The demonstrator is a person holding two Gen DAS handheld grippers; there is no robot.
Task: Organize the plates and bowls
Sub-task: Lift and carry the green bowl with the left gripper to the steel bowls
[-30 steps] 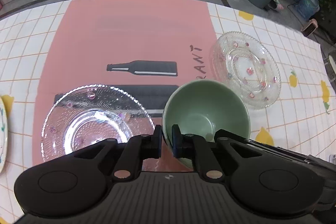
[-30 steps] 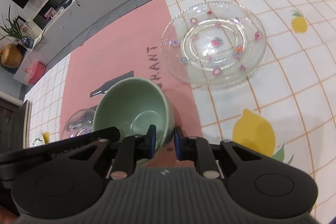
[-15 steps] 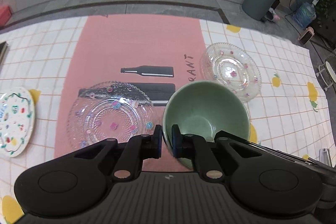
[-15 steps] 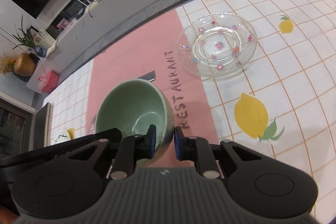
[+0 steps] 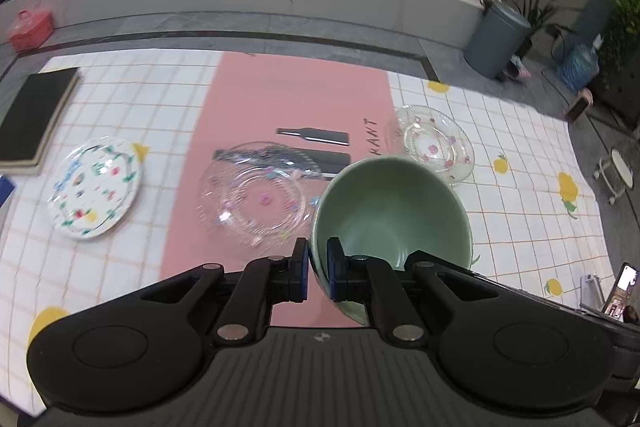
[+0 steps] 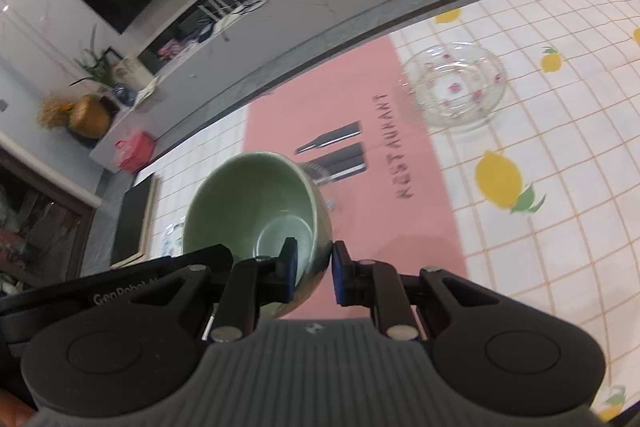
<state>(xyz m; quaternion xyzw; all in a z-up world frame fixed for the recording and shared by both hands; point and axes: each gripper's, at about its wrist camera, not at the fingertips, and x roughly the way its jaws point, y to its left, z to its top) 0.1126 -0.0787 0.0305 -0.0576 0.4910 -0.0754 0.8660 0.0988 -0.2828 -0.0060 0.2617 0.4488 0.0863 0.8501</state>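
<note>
Left gripper [image 5: 317,274] pinching the near-left rim of the green bowl [image 5: 394,211]; right gripper [image 6: 313,273] clamped on the opposite rim, one pad inside, one outside. Bowl held off the checked tablecloth [image 5: 520,227], base hidden behind both tools. Below: clear glass plate [image 5: 256,195] blurred on the pink mat [image 5: 296,99], its near edge cut by the bowl; floral glass plate [image 5: 432,143] partly covered; painted plate [image 5: 94,189] at left

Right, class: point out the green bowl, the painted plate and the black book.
green bowl [image 5: 390,203], left wrist view, inner wall.
painted plate [image 5: 94,187], left wrist view, centre.
black book [image 5: 34,111], left wrist view, cover.
</note>
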